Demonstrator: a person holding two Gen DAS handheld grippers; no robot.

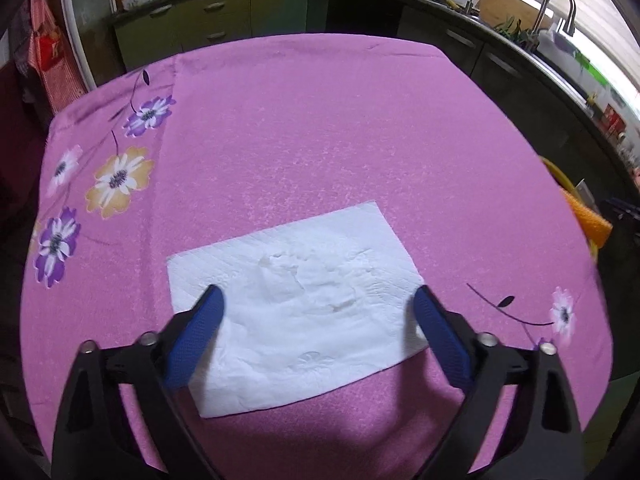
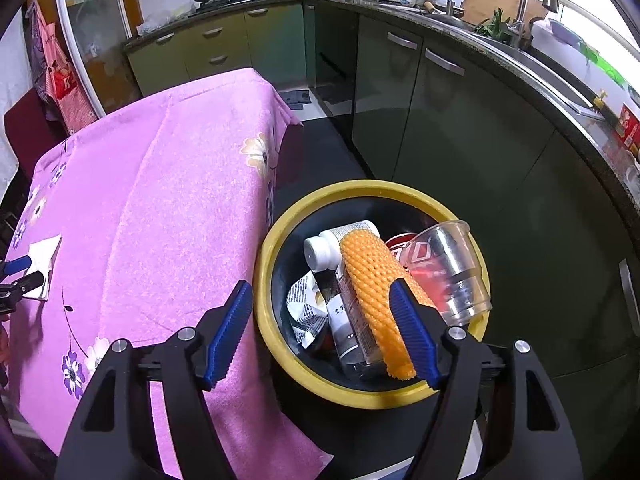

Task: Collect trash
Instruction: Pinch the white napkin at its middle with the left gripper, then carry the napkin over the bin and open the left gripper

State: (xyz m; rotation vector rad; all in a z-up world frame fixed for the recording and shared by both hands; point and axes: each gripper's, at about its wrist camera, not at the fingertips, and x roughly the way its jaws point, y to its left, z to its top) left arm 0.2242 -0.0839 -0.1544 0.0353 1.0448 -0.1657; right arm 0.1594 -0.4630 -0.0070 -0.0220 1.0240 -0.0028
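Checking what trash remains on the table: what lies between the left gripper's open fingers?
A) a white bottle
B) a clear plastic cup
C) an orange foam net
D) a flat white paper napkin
D: the left gripper stands open over a flat white paper napkin on the pink tablecloth.

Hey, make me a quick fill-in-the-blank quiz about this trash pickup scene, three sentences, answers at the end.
1. The left gripper is open over a flat white ____ on the pink tablecloth.
2. The bin beside the table has a ____ rim.
3. The right gripper hangs open above the bin, where an orange foam net lies beside a clear plastic ____.

Missing words: napkin; yellow; cup
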